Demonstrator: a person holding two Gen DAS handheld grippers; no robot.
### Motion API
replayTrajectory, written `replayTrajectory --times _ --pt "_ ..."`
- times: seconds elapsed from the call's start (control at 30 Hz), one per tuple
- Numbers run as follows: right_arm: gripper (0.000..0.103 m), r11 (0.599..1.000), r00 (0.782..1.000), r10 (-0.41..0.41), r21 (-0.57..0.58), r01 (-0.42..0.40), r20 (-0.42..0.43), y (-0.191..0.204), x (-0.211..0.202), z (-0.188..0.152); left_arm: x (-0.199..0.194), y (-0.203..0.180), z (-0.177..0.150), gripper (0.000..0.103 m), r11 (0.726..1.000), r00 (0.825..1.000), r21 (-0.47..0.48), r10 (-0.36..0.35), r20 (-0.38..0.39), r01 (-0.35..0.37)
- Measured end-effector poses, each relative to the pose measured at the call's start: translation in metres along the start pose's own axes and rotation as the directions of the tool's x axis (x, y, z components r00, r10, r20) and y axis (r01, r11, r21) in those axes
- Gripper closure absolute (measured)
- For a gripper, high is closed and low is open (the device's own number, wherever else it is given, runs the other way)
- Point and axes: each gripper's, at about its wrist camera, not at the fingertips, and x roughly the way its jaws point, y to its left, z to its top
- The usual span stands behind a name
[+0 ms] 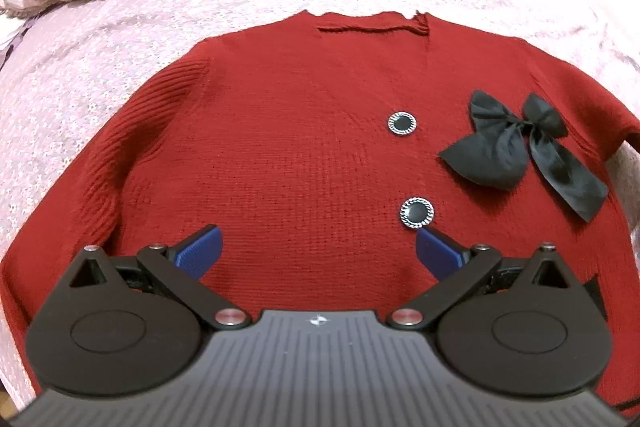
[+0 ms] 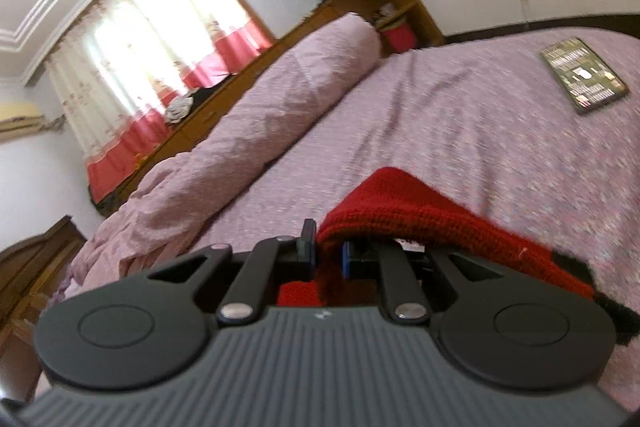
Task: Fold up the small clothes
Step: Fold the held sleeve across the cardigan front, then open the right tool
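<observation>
Left wrist view: my left gripper hangs released over the red cardigan lying flat on the bed. Right wrist view: my right gripper is clenched on a lifted sleeve; a thin pinch could let the knit slip mid-fold

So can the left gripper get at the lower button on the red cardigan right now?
Probably yes. The left gripper is open and empty above the cardigan, and the lower button lies uncovered just ahead of its right-side finger. The black bow sits off to the side, out of the way.
</observation>
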Motion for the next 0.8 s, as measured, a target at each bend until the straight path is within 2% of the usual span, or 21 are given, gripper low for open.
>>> replayTrajectory --times 0.23,0.4,0.6,0.8 --pt "0.088 0.988 0.995 0.104 -0.110 -0.104 -0.008 0.046 0.011 0.004 -0.001 0.017 0.002 0.000 0.999 1.000 -0.038 0.018 0.007 -0.017" --pt "0.088 0.969 0.984 0.173 -0.168 -0.179 -0.049 0.085 0.024 -0.007 -0.002 0.030 0.004 0.000 0.998 0.999 -0.059 0.039 0.020 -0.038" --pt "0.088 0.937 0.966 0.222 -0.245 -0.250 -0.136 0.128 0.049 -0.036 -0.003 0.045 0.002 0.000 0.994 0.998 -0.089 0.059 0.027 -0.057" --pt "0.088 0.902 0.947 0.214 -0.323 -0.286 -0.241 0.154 0.075 -0.078 0.000 0.056 0.000 0.000 0.993 0.997 -0.098 0.070 0.025 -0.068"
